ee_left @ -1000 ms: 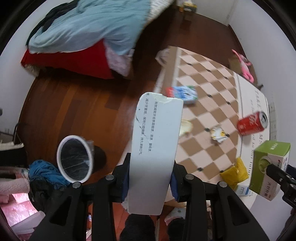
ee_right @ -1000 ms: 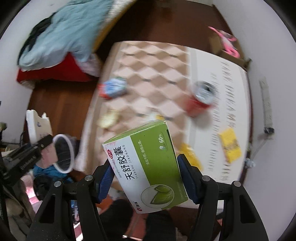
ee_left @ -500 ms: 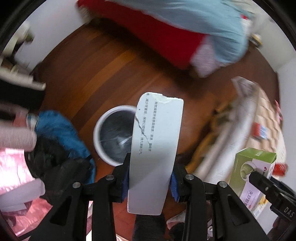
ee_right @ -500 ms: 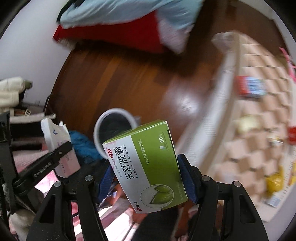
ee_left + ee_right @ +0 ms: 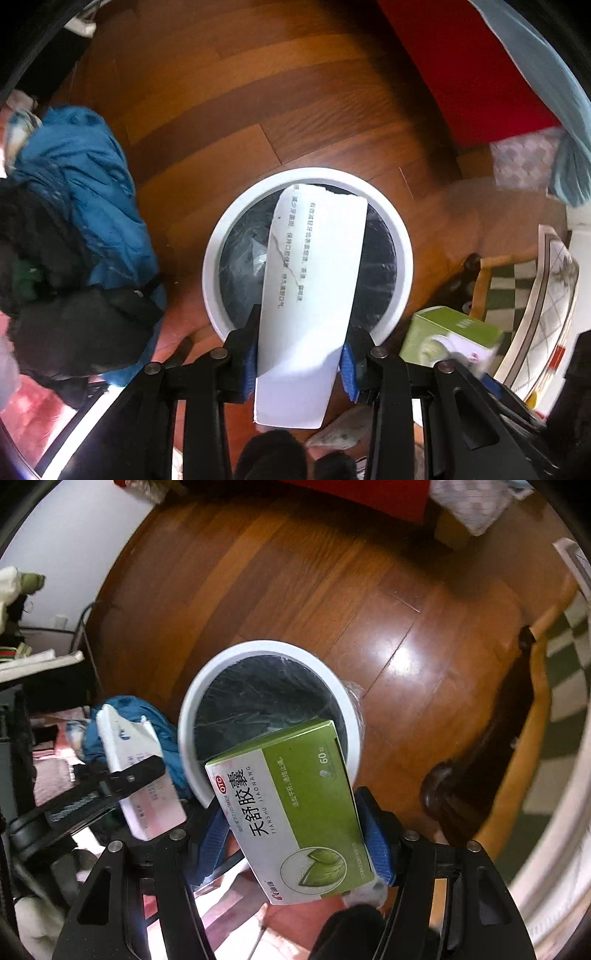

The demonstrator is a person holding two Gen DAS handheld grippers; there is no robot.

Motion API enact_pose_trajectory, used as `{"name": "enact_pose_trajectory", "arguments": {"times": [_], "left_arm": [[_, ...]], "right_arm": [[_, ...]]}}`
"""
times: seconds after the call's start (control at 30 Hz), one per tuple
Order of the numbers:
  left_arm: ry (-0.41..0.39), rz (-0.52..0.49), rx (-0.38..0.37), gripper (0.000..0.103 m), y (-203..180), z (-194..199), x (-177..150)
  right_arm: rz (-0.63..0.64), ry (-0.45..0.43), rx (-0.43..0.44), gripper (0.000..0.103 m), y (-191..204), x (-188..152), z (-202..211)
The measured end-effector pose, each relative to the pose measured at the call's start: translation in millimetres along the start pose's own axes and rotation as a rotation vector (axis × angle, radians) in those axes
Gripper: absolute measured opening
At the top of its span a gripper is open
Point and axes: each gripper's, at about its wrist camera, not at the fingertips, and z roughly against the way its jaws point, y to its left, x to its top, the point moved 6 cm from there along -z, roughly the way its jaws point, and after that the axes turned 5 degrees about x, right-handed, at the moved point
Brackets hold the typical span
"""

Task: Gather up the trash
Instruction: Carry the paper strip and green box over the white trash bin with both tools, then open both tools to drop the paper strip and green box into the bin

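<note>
While the left gripper (image 5: 300,360) pinches a torn white carton (image 5: 314,295) and the right gripper (image 5: 295,834) a green medicine box (image 5: 295,812), both hang above the near rim of the bin (image 5: 218,240); releasing comes next.

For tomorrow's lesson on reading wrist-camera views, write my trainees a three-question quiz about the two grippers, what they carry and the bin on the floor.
1. True or false: the left gripper is shut on the white torn box.
2. What colour is the box held by the right gripper? A red, B green, C blue.
3. Fill in: the white-rimmed bin is lined with a ____ bag.

Key:
1. True; it is clamped between both pads above the bin's opening.
2. B; green and white.
3. Black.
</note>
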Motion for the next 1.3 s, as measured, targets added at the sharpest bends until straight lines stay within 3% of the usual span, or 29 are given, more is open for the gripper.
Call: {"name": "enact_pose_trajectory", "arguments": {"times": [0.27,0.33,0.37,0.4,0.43,0.5,0.63,0.8,0.87,1.3], "left_arm": [[0.033,0.072,-0.055,0.037,21,-22,23],[0.034,0.076,-0.057,0.059,25,-22,23],[0.027,0.086,-0.059,0.086,29,-21,23],[0.022,0.096,-0.058,0.101,33,-20,23],[0.017,0.107,-0.054,0.101,37,-17,21],[0.009,0.126,-0.021,0.101,48,-12,16],[-0.031,0.142,0.077,0.101,66,3,2],[-0.11,0.082,0.274,0.101,71,28,-14],[-0.13,0.066,0.321,0.101,70,37,-21],[-0.231,0.007,0.421,0.101,55,109,-58]], "right_arm": [[0.001,0.052,0.025,0.068,-4,14,-61],[0.001,0.072,0.035,0.07,-4,14,-71],[-0.004,0.08,0.043,0.07,-5,15,-77],[-0.008,0.086,0.05,0.075,-5,17,-81],[-0.007,0.091,0.047,0.091,-6,19,-85],[0.003,0.085,0.02,0.103,-7,19,-87],[0.066,0.077,-0.052,0.103,1,14,-80],[0.143,0.038,-0.125,0.103,16,6,-58],[0.157,0.021,-0.141,0.103,23,3,-46],[0.209,-0.067,-0.152,0.103,42,-28,49]]}}
